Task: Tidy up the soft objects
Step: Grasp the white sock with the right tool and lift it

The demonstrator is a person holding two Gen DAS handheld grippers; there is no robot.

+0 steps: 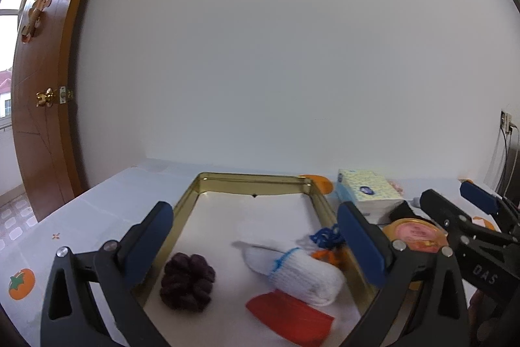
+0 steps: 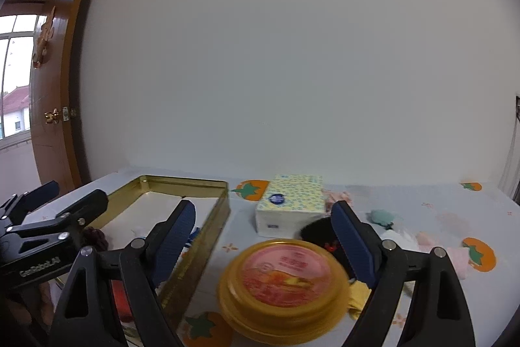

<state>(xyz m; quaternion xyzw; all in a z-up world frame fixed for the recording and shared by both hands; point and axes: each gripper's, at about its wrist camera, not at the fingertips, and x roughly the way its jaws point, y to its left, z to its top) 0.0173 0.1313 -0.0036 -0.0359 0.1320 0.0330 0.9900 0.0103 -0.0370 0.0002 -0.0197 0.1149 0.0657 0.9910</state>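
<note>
Left gripper (image 1: 256,236), jaws apart, hovers over my gold tin (image 1: 188,200) holding a purple scrunchie (image 1: 188,282), white rolled sock (image 1: 302,272) and red cloth (image 1: 289,314). Right gripper (image 2: 263,236), jaws apart, nothing held, above a round yellow lid (image 2: 282,285); tissue pack (image 2: 292,204) beyond, pale soft items (image 2: 383,217) scattered toward the surface's right edge.

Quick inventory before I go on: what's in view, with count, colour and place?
tin tray: 1, gold, left on table
scrunchie: 1, dark purple, in tray
glove roll: 1, white, in tray
red cloth: 1, in tray
blue cloth: 1, in tray
tissue pack: 1, yellow, right of tray
round lid: 1, yellow-pink, near edge
small soft items: several, pastel, right side
left gripper: open
right gripper: open
</note>
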